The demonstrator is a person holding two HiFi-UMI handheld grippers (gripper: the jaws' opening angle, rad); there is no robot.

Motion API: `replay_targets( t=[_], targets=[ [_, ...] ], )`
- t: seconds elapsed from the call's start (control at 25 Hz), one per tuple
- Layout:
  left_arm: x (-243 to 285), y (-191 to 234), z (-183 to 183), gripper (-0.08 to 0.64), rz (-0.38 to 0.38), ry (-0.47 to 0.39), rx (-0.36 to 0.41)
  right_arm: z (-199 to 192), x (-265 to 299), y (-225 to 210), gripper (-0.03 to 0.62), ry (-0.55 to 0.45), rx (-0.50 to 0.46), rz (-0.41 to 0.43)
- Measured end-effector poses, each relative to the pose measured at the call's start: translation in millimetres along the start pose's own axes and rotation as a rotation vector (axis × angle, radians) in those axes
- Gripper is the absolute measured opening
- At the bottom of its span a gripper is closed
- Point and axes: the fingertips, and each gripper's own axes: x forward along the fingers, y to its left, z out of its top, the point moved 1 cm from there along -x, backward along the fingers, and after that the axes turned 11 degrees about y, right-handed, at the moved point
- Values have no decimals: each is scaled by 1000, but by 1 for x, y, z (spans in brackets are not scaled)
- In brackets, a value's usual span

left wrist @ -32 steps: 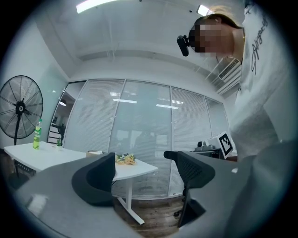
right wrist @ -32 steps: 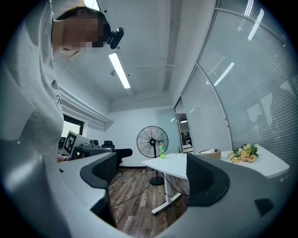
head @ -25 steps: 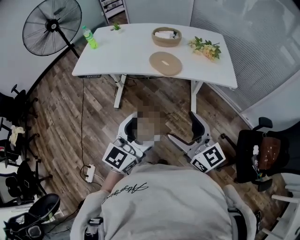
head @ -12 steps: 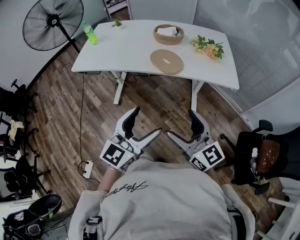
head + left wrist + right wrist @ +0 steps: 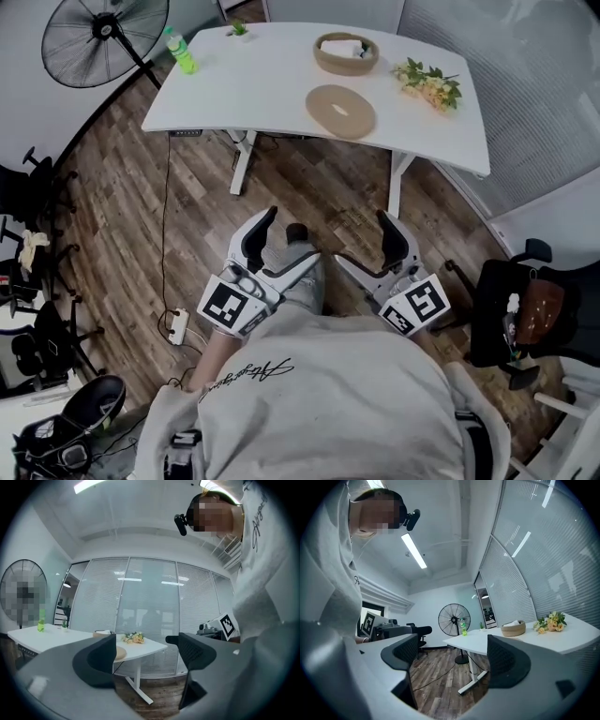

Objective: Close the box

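Observation:
A round woven box [image 5: 346, 52] with something white inside stands at the back of the white table [image 5: 234, 89]. Its flat round lid [image 5: 340, 111] lies apart from it, nearer the front edge. Both grippers are held low by the person's body, over the wooden floor and well short of the table. My left gripper [image 5: 292, 239] is open and holds nothing. My right gripper [image 5: 364, 241] is open and holds nothing too. The left gripper view shows the lid [image 5: 121, 653] past open jaws. The right gripper view shows the box [image 5: 513, 628] far off.
A green bottle [image 5: 180, 52] and a small plant [image 5: 240, 29] stand at the table's left end, and a bunch of flowers [image 5: 428, 84] lies at its right. A standing fan [image 5: 101, 39] is left of the table. Office chairs [image 5: 520, 314] stand at both sides, and a cable [image 5: 167, 234] runs across the floor.
The head view has shifted, so the table sits a little higher in frame. A grey leg or shoe now shows between the left jaws. Both grippers stay open.

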Motion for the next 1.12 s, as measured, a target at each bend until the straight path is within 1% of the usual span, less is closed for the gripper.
replay_targets(
  t=[0.08, 0.2, 0.4, 0.6, 0.72, 0.88, 1.0, 1.12],
  targets=[
    [8, 6, 1, 403, -19, -7, 2, 3, 5, -6, 449, -6, -5, -10],
    [25, 23, -1, 403, -43, -18, -17, 7, 17, -21, 448, -15, -11, -32],
    [52, 59, 3, 403, -48, -20, 19, 10, 46, -48, 448, -6, -24, -39],
    [67, 104, 7, 403, -44, -8, 24, 22, 80, -74, 446, -17, -15, -55],
    [79, 130, 11, 403, -56, -9, 32, 29, 104, -88, 445, -14, -21, -63],
    [106, 164, 18, 403, -98, 2, 41, 47, 129, -111, 445, -28, -11, -94],
    [128, 184, 29, 403, -139, -1, 47, 58, 141, -133, 445, -19, -39, -129],
    [146, 204, 41, 403, -168, -7, 66, 73, 158, -155, 445, -39, -31, -166]
  ],
)
